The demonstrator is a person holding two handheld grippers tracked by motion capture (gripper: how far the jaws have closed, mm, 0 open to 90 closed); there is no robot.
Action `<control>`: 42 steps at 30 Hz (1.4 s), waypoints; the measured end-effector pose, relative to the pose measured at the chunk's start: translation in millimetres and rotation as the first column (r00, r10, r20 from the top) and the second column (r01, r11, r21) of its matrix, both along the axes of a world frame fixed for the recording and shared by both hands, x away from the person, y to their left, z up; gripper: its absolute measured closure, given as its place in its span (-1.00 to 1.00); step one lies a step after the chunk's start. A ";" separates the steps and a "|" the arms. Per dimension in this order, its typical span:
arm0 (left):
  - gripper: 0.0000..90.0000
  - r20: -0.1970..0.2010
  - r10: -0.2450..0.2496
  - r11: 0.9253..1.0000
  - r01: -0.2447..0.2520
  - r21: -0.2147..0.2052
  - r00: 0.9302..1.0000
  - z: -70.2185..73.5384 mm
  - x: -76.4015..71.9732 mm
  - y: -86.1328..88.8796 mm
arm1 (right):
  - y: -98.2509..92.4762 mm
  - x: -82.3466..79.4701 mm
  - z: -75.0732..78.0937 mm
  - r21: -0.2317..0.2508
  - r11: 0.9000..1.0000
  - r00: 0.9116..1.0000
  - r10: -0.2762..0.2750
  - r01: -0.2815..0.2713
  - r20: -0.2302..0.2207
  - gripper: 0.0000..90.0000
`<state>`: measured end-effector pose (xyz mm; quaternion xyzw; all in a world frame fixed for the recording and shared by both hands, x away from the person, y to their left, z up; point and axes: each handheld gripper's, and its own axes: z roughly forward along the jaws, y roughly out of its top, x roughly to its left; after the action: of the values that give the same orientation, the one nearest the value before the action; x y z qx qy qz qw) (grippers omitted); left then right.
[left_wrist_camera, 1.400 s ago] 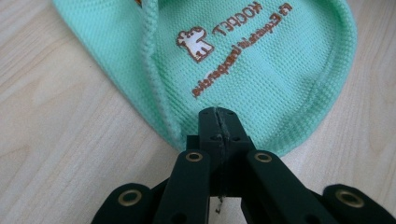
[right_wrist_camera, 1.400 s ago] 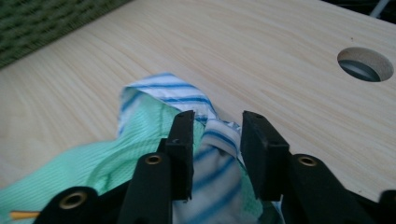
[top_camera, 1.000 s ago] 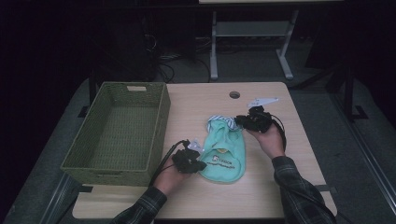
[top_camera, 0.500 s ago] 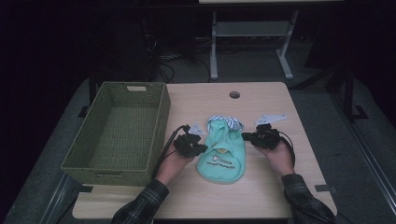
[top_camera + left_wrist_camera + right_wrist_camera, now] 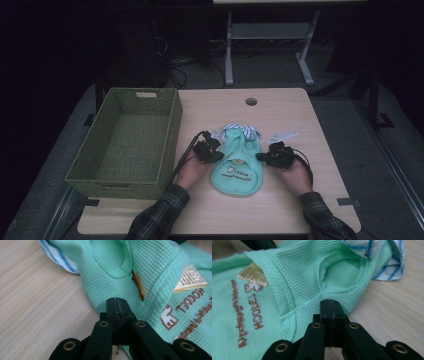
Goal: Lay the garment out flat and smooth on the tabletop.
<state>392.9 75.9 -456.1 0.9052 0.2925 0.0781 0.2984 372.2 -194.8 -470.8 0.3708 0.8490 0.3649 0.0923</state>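
Both grippers have shifted since the earlier frames: the left gripper (image 5: 216,156) has travelled up from the garment's lower left corner to its left edge, and the right gripper (image 5: 261,156) has come down from beside the collar to the right edge, so that the two now face each other across the green garment (image 5: 239,167). Left gripper, own view: the jaws are pressed together, their tips (image 5: 116,305) at the hem of the waffle-knit cloth (image 5: 155,275); whether a fold is pinched between them cannot be told. Right gripper, own view: the jaws are likewise together after just closing, tips (image 5: 330,306) at the opposite hem beside an armhole seam (image 5: 342,272); a pinch of cloth cannot be confirmed. Each gripper is carried by a hand (image 5: 192,171) in a plaid sleeve (image 5: 160,215), the other hand (image 5: 296,177) lying right of the garment. Garment: flat on the wooden table (image 5: 280,210), brown lettering (image 5: 239,173) on its lower half, a paper tag (image 5: 191,277) near the neck, and a blue-striped white lining (image 5: 240,130) showing at its far end. Left of the garment, just beyond the left gripper, stands a green woven basket (image 5: 172,125). Beyond the garment, near the table's far edge, is a round cable hole (image 5: 251,101).
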 end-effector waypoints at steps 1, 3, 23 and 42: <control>0.99 0.008 0.008 1.000 -0.008 0.011 1.000 0.3 -0.3 1.5 | -0.7 -0.1 0.2 -0.011 1.000 1.000 0.004 -0.004 0.011 0.99; 0.99 0.018 0.021 0.999 -0.022 0.027 1.000 0.9 -1.1 5.6 | -3.0 -0.1 0.1 -0.013 1.000 1.000 0.000 0.000 0.011 1.00; 0.99 -0.049 -0.079 0.997 0.078 -0.012 0.996 1.5 -44.4 9.0 | -15.7 -13.7 0.9 -0.021 1.000 1.000 -0.002 0.003 0.007 0.99; 0.97 -0.082 -0.182 0.983 0.179 -0.046 0.980 0.9 -81.1 -13.1 | -22.3 -38.5 2.7 -0.038 0.999 1.000 0.018 -0.018 0.003 0.99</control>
<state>311.8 62.9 -455.2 0.9246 0.2230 0.0061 0.3089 333.7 -217.1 -468.1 0.3605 0.8590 0.3503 0.0974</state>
